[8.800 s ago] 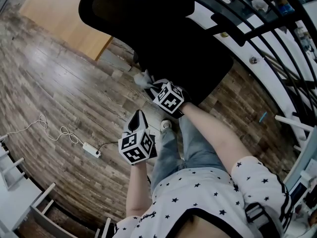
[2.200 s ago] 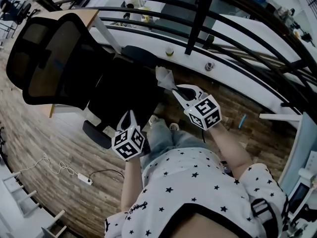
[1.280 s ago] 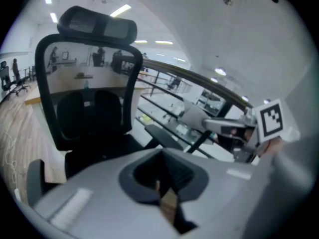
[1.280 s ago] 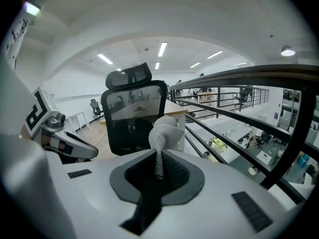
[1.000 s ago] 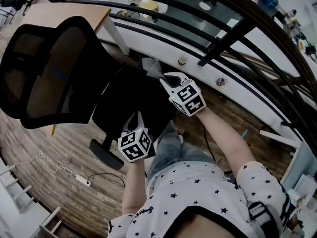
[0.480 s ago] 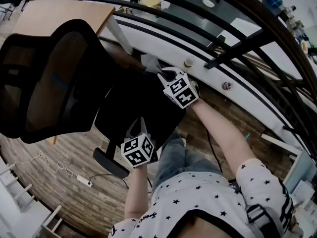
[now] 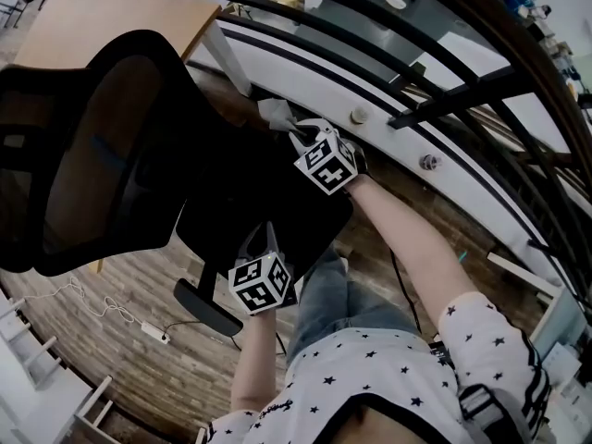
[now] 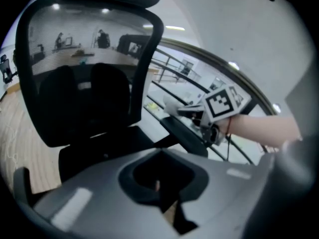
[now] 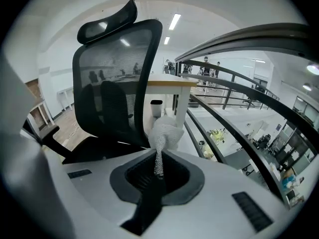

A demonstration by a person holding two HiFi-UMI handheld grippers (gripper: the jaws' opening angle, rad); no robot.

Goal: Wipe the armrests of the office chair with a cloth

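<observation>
The right gripper (image 7: 296, 133) is clamped on a white cloth (image 7: 276, 112). Its own view shows the cloth (image 9: 167, 131) pinched between the jaws and bunched beyond them. The cloth hangs over the back end of the chair's far armrest (image 8: 187, 133); contact cannot be judged. The left gripper (image 7: 263, 239) hovers over the front edge of the seat (image 7: 268, 197), its jaws together on nothing. Each gripper's cube (image 7: 325, 161) bears square black-and-white markers.

The chair (image 7: 102, 146) stands close against a railing (image 7: 444, 109) of black bars, so the far armrest sits in a narrow gap beside it. A wood-topped desk (image 7: 111, 12) lies behind the backrest. The near armrest (image 7: 208, 305) faces open wood floor (image 7: 129, 266), where a power strip (image 7: 153, 331) and its cable lie well apart from the chair.
</observation>
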